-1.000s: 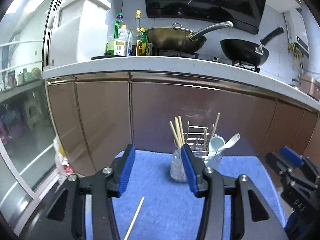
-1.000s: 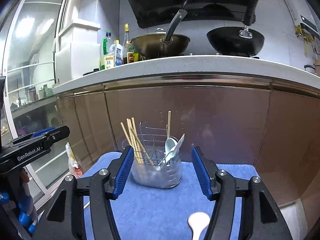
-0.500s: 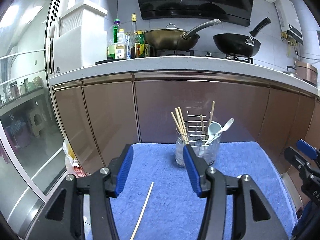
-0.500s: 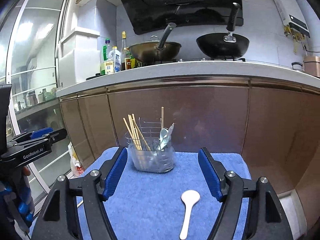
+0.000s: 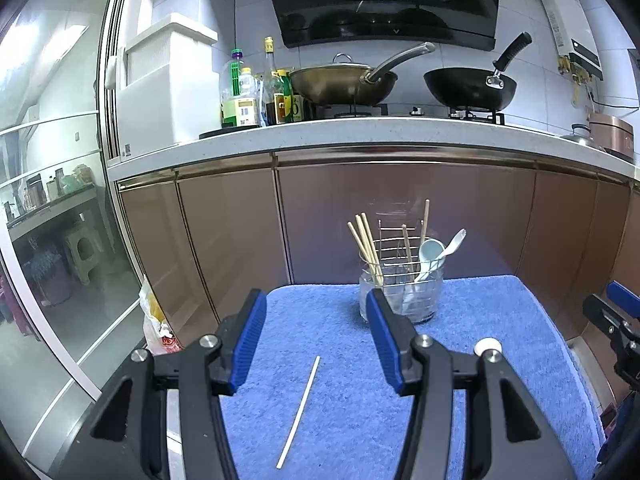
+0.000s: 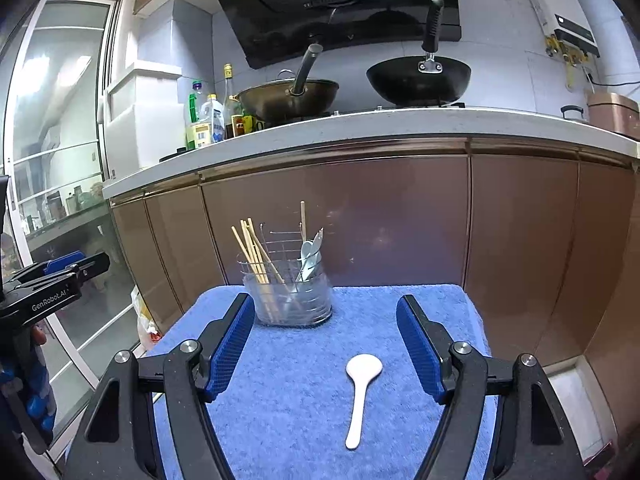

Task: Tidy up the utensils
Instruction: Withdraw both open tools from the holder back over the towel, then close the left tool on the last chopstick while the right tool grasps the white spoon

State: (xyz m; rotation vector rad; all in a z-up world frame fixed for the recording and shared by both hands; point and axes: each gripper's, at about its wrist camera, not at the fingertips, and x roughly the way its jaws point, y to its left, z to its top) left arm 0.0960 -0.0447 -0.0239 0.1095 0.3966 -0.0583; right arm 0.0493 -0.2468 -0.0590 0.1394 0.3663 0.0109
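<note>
Grippers hang empty: left gripper (image 5: 316,338) parted above the chopstick (image 5: 299,411), right gripper (image 6: 325,346), jaws just widened, framing the spoon (image 6: 360,396), each lined up for pickup toward the far holder (image 6: 291,300).

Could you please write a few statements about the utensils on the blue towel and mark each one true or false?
1. The white plastic spoon lies flat on the blue towel. True.
2. The right claw grips that spoon. False: it is open and empty.
3. The loose pale chopstick stands in the clear round utensil holder. False: it lies on the towel.
4. The holder contains wooden chopsticks. True.
</note>
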